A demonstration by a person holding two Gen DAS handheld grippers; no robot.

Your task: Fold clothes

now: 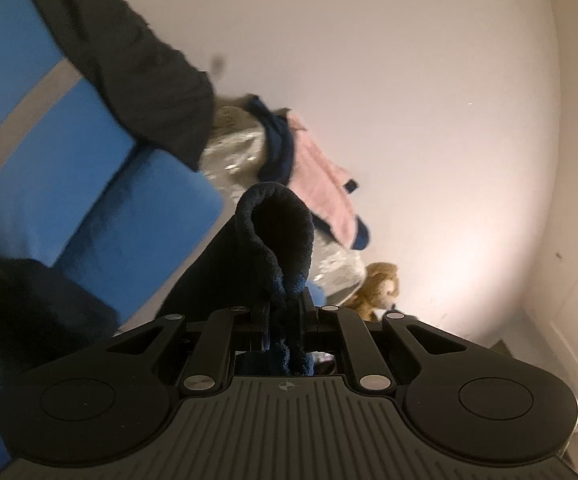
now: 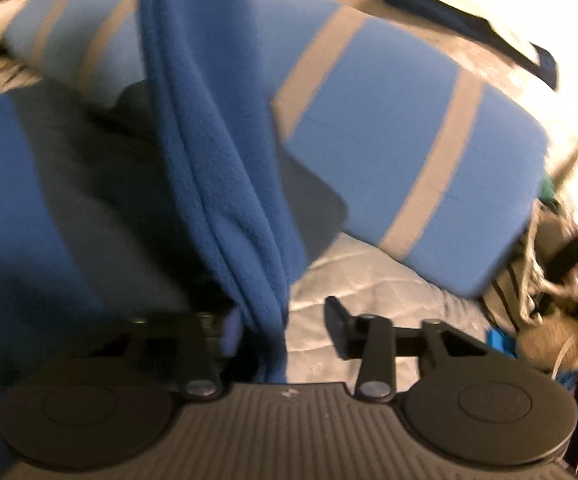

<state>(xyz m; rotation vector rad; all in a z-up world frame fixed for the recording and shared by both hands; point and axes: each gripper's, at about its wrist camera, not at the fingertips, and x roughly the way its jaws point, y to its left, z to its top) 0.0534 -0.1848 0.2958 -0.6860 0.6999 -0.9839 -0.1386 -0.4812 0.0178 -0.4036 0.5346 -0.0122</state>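
Fold barely begun: left hand-held gripper (image 1: 285, 316) clenched on the blue grey-striped fleece garment (image 1: 89, 184); right hand-held gripper (image 2: 285, 320) stands released (fleece edge between), folding remains.

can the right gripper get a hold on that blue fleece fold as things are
Probably yes. The blue fleece fold already hangs between the right gripper's fingers, against the left one, with a gap to the right finger; nothing blocks it.

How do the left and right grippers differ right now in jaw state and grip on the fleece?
The left gripper is shut on a dark, shadowed fold of fabric; the right gripper stands open. The left's cloth is pinched between both fingers; the right's bright blue fleece hangs by one finger, clear of the other. Both have cloth between their fingers.
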